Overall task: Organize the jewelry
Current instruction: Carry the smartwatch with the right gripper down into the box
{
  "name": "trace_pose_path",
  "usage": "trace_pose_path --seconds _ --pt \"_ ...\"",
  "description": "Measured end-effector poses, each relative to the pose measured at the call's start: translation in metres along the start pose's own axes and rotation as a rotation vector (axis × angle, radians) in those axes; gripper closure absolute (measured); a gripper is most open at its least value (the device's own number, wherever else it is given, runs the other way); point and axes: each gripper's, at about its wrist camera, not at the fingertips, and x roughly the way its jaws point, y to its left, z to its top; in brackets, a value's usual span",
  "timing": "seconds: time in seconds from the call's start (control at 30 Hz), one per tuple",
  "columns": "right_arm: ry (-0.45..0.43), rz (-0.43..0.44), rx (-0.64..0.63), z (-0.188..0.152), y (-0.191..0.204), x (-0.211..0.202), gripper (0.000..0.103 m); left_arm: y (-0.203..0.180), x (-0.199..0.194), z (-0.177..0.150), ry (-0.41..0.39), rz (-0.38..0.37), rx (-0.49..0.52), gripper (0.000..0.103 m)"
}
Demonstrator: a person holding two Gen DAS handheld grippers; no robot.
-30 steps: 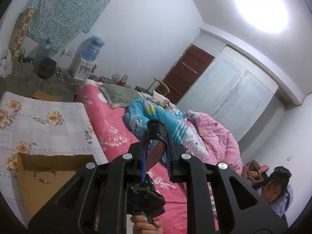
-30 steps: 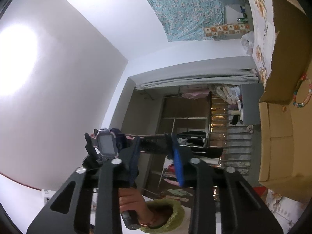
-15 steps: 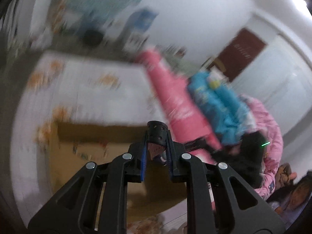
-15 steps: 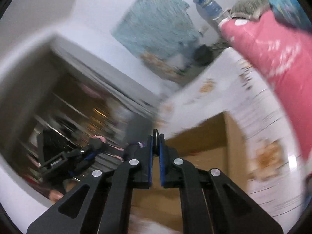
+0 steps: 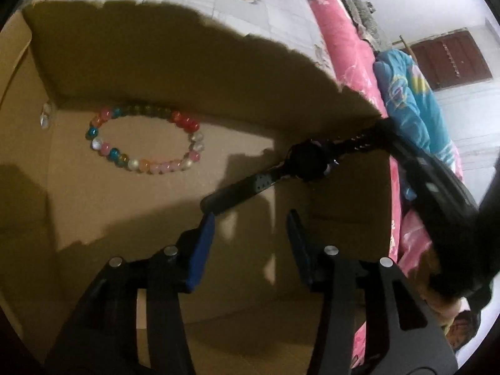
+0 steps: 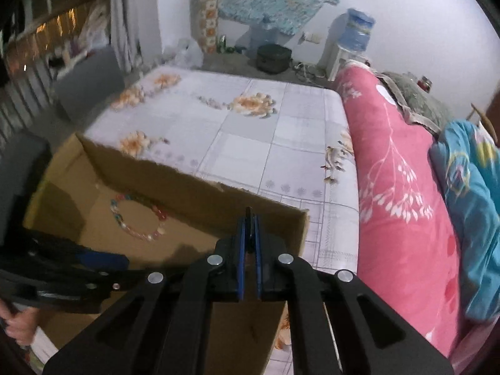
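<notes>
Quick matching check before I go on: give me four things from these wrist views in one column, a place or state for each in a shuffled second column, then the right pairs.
Things:
1. beaded bracelet
2. black watch
3. left gripper
4. right gripper

Places or states:
A. jaws apart, nothing between the pads
B. lying on the floor of the cardboard box
C. pads pinched on a strap end
D. hanging over the box by one strap

Pairs: 1-B, 2-D, 3-A, 4-C
</notes>
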Motion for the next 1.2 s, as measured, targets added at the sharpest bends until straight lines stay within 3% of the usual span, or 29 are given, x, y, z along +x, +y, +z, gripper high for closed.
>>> trace_pose_path --seconds 0.1,0.23,0.5,0.7,0.97,1.07,1.2 --pt "0.007 -0.03 -0.039 -0.001 0.006 0.003 0.097 0.0 -0.008 0.002 -0.025 -0.005 0.006 0.054" --pt "0.015 0.013 -0.015 0.002 0.002 0.006 0.097 0.0 -0.027 -0.001 -0.069 -0.024 0.02 0.054" --pt "0.018 0.424 0.19 0.01 -0.008 -0.03 0.097 -0.001 -0.099 -0.018 -0.226 -0.072 0.08 0.054" --pt "0.029 0.598 0.216 0.014 0.001 -0.062 0.097 0.009 -0.144 -0.03 -0.33 -0.073 0.109 0.054" --pt "0.031 0.781 0.293 0.027 0.0 -0.074 0.097 0.023 -0.162 -0.036 -0.359 -0.09 0.107 0.054" --pt "0.061 0.751 0.308 0.025 -0.002 -0.06 0.097 0.026 -0.163 -0.037 -0.364 -0.09 0.108 0.054" --pt "0.117 0.535 0.278 0.021 -0.002 -0.028 0.097 0.03 -0.162 -0.038 -0.36 -0.097 0.108 0.054"
